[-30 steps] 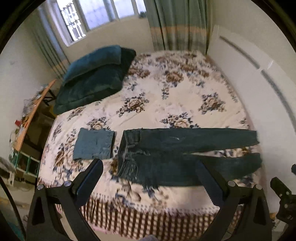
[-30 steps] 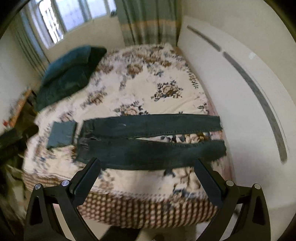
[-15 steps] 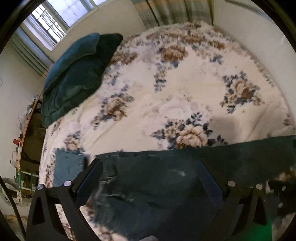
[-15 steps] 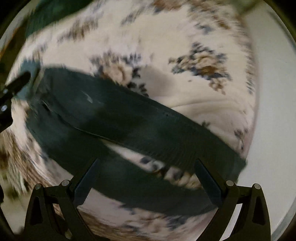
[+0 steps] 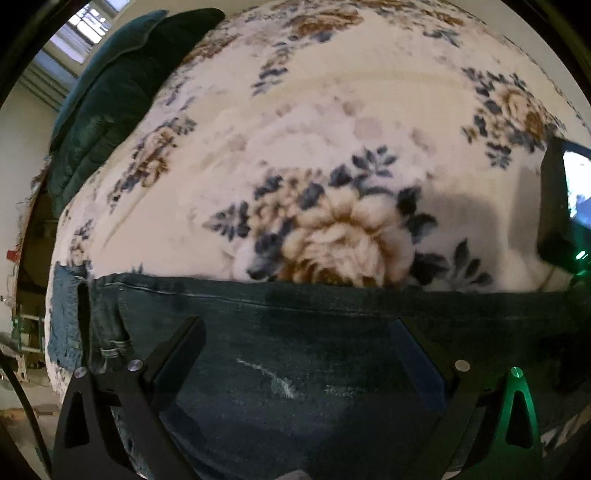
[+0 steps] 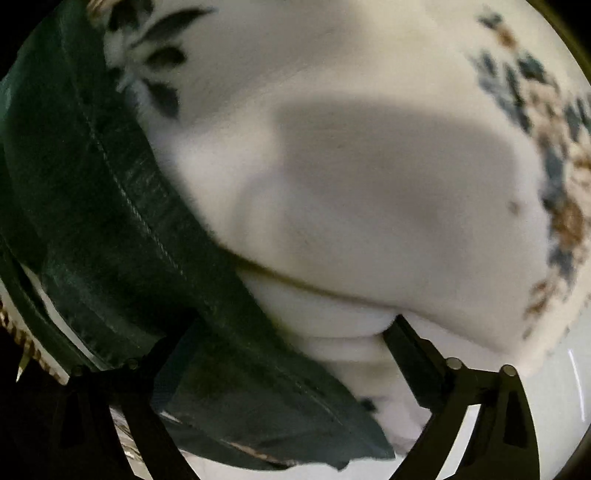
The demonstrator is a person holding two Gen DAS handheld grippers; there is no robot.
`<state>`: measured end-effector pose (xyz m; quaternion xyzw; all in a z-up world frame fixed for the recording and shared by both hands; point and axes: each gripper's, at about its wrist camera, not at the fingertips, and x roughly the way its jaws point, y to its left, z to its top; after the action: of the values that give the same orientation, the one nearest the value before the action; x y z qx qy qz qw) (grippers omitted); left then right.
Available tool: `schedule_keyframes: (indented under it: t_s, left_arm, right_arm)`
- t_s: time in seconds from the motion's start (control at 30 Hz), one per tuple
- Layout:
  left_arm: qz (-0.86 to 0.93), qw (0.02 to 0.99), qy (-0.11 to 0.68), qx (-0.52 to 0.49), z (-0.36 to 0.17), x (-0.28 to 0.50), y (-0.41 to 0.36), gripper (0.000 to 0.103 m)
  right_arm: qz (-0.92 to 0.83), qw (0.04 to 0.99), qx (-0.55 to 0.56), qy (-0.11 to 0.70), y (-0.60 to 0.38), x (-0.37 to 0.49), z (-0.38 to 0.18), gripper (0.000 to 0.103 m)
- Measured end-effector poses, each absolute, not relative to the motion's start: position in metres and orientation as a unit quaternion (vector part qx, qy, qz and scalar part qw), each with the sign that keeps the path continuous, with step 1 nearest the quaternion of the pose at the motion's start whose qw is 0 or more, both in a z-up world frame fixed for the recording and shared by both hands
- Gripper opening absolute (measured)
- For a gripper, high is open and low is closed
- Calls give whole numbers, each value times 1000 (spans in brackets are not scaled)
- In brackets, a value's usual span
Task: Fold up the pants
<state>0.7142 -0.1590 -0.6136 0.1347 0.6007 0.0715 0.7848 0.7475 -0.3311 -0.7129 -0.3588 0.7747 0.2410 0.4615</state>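
Dark pants (image 5: 332, 332) spread flat across a floral bedspread (image 5: 314, 129), beside a folded blue pair (image 5: 64, 325). Left gripper (image 5: 295, 354) low over the hip, jaws wide apart, nothing pinched. Right gripper (image 6: 291, 354) closing astride the leg hem (image 6: 258, 417). Soft, limp denim, likely best pinched at hem and waistband.

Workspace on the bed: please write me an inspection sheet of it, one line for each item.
Surface: floral blanket covers the bed.
Job's things: dark jeans lie flat; hem end near the bed edge.
Clutter: folded lighter denim piece beside the waistband; teal pillows farther back.
Tongs: left tongs open over the jeans; right tongs closing, wide apart, hem between them, not yet pinched.
Cables: nothing seen.
Surroundings: window and shelf at the left side.
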Motion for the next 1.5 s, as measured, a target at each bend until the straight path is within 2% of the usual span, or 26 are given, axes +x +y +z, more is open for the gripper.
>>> schedule_keyframes:
  t_s: [0.03,0.07,0.1,0.13,0.23,0.43,0.6,0.7,0.77,0.8,0.83,0.87,1.03,1.27,1.37,1.5]
  left_arm:
    - [62,781,607,132,-616,716,-158,102]
    - [49,775,618,125,-615,716,-154,102]
    - [35,769,628,118,-614,716,-151,101]
    - [22,764,633,121,-613,717,-150,99]
    - [-26,758,631,164,-602,716,-154,99]
    - [-132,740,609,254,-586,716,-179,99]
    - [-227,687,608,326,-596,709,-205,99]
    - [-274,648,603,376,-614,696,-223,97]
    - [-295,636,598,389,-621,692,-232,67]
    - [-307,629,607,377,-623,692,-235,37]
    - [-316,623,621,355,-624,693,-237,18]
    - [-321,623,625,345,-623,692,-238,14]
    - [-305,659,632,272,-587,677,-214,10]
    - [-249,683,679,103,-531,615,-162,10]
    - [-217,681,698,46,-532,583,-151,10]
    - [-181,663,727,-9,-561,534,-134,10]
  right_arm:
    - [250,464,-346,776,-334,747,-712,79]
    - [260,469,-334,775,-337,745,-707,57]
    - [271,475,-324,772,-339,743,-700,42]
    - [281,481,-319,767,-342,738,-691,23]
    - [289,501,-344,740,-349,718,-666,7]
    - [311,560,-301,707,-366,675,-605,5]
    - [313,603,-270,682,-367,651,-553,5]
    - [308,619,-257,675,-360,649,-542,5]
    - [305,627,-248,673,-353,645,-532,5]
    - [301,632,-244,671,-348,645,-529,5]
    - [297,638,-239,670,-345,645,-528,5]
    - [292,641,-231,670,-344,646,-526,5]
    - [255,662,-200,676,-344,638,-518,5]
    - [216,695,-44,685,-360,602,-493,5]
    - [205,686,15,698,-355,562,-494,5]
    - [195,659,70,723,-344,501,-520,5]
